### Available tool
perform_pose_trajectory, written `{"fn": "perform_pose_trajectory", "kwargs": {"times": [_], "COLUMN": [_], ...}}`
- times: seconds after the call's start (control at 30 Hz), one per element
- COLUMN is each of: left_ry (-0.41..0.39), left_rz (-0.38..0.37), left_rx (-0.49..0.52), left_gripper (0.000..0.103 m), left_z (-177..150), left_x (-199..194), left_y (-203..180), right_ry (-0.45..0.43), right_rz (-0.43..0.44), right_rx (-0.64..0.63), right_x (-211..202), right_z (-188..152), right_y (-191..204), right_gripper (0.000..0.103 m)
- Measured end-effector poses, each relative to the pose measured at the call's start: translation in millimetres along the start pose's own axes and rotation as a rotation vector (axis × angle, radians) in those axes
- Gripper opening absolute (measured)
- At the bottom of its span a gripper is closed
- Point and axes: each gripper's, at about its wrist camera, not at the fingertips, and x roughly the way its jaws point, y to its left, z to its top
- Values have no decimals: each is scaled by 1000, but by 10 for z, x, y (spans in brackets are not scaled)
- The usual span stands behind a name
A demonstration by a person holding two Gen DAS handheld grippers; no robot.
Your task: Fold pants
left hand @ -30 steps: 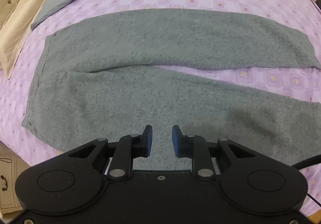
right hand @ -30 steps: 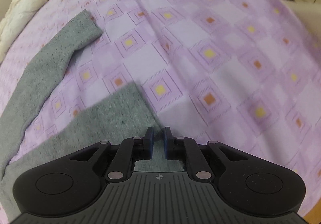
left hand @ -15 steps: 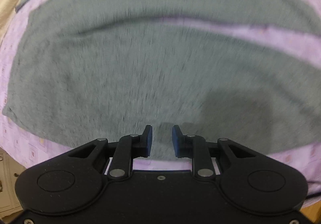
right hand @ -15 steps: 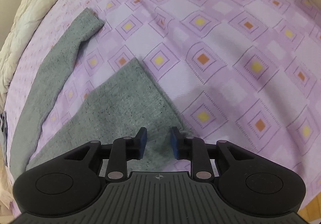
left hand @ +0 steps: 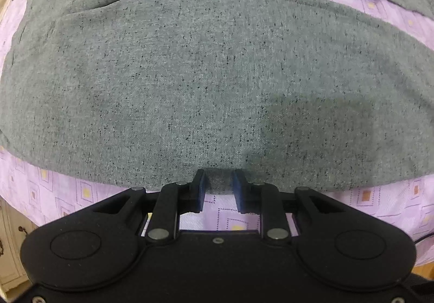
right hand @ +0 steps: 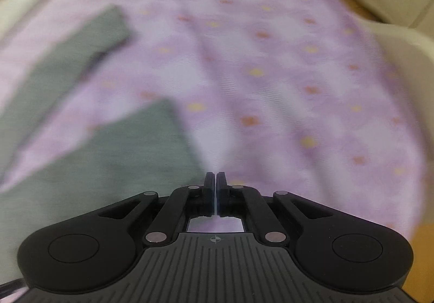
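Left wrist view: our left gripper point(left hand: 218, 187) stands apart astride the near edge of the soft, limp pants point(left hand: 211, 80) spread on the bedspread point(left hand: 54, 191), our pinch point, while our right gripper point(right hand: 216, 189) is together, seemingly empty.

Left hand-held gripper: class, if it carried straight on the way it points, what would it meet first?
The left hand-held gripper points down at the near edge of the grey pants, which lies between its parted fingertips. It would meet that edge first, then the purple bedsheet beneath; contact may already exist.

Grey pants point(left hand: 217, 72) lie spread flat on the purple-checked bed point(left hand: 54, 194)
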Motion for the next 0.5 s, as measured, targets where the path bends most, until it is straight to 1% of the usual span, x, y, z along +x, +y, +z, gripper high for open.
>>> {"fn": "perform_pose_trajectory", "kwargs": {"times": [0.03, 0.07, 0.1, 0.13, 0.2, 0.23, 0.27, 0.3, 0.4, 0.47, 0.5], "left_ry": [2, 6, 9, 13, 19, 20, 21, 23, 23, 22, 21], "left_rz": [0, 2, 3, 4, 10, 10, 9, 9, 12, 13, 12], "left_rx": [2, 7, 11, 13, 17, 17, 15, 15, 30, 31, 28], "left_gripper": [32, 32, 32, 32, 33, 33, 33, 33, 33, 33, 33], "left_z": [12, 16, 21, 28, 61, 72, 83, 88, 145, 149, 147], "left_x": [-15, -26, -29, -24, 1, 4, 9, 16, 47, 66, 57], "left_y": [7, -7, -20, -27, -68, -72, -76, -83, -104, -102, -110], "right_ry": [9, 25, 41, 36, -6, -21, -39, -42, -23, -26, -30], "right_rz": [71, 102, 95, 64, 14, 3, 3, 15, 58, 57, 61], "right_rx": [-5, -5, -2, -1, 25, 42, 46, 37, -20, -55, -67], "right_x": [0, 29, 79, 122, 168, 173, 180, 208, 326, 361, 388], "right_z": [-3, -7, -14, -28, -45, -58, -51, -41, 52, 117, 157], "right_y": [16, 32, 47, 52, 11, -18, -52, -59, -37, 10, 28], "right_gripper": [10, 14, 25, 30, 31, 37, 40, 46, 60, 61, 63]}}
